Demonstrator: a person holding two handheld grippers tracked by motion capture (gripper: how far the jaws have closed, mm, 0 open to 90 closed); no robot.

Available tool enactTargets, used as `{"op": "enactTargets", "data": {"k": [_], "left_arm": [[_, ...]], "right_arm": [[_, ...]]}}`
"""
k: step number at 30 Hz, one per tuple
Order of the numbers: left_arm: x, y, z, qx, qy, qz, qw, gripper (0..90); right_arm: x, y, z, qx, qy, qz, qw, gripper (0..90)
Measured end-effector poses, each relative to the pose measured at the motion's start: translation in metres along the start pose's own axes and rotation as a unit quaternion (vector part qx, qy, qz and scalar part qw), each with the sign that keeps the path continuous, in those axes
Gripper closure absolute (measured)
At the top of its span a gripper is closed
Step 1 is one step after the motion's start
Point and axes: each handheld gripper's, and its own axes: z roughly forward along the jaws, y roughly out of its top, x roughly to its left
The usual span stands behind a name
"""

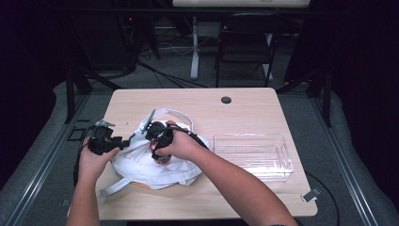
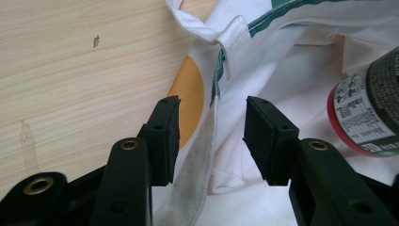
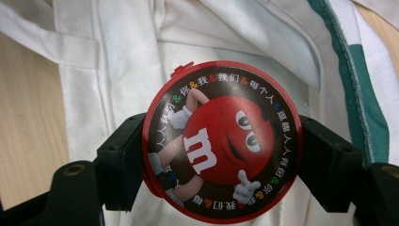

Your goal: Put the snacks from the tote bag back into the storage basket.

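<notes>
Your right gripper [image 3: 221, 155] had its jaws clenched on the candy tub [image 3: 220, 141], lifting it from the white bag [image 1: 155, 165]. Your left gripper [image 2: 211, 136] stood released astride the bag's edge. Next, carry it toward 3 o'clock into the clear tray [image 1: 254, 153]; counter [image 1: 244, 108] open between.

Both forearms are coming in from the bottom of the high view. L hand [image 1: 94, 157] is gripping the left tool [image 1: 123, 142], jaws standing apart w/ nothing pinched. R forearm is angling across toward centre, R hand [image 1: 181, 145] wrapping the right tool [image 1: 159, 153], jaws clamping from both sides, pointing down.
</notes>
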Motion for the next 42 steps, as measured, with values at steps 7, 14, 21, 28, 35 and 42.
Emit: {"op": "enactTargets", "data": {"k": [7, 14, 21, 28, 35, 42], "left_arm": [[0.000, 0.000, -0.001, -0.002, 0.000, -0.002, 1.0000, 56.2], [0.000, 0.000, -0.001, -0.003, 0.001, -0.003, 1.0000, 56.2], [0.000, 0.000, -0.001, -0.004, 0.002, -0.003, 1.0000, 55.9], [-0.001, 0.000, -0.003, -0.005, 0.005, -0.001, 1.0000, 54.2], [-0.003, 0.001, -0.005, -0.016, 0.016, 0.015, 0.9996, 49.7], [-0.005, 0.001, -0.006, -0.017, 0.021, 0.027, 0.9993, 49.4]], "right_arm": [[0.003, 0.001, -0.013, -0.003, -0.002, -0.007, 1.0000, 25.1], [0.003, -0.001, -0.027, -0.009, 0.007, -0.003, 0.9999, 25.1], [0.002, -0.006, -0.042, -0.014, 0.012, -0.002, 0.9998, 25.1], [0.001, -0.013, -0.058, -0.021, 0.009, 0.000, 0.9997, 25.1], [-0.001, -0.021, -0.071, -0.019, 0.005, -0.001, 0.9998, 25.1], [-0.003, -0.028, -0.084, -0.022, 0.003, 0.002, 0.9997, 25.1]]}}
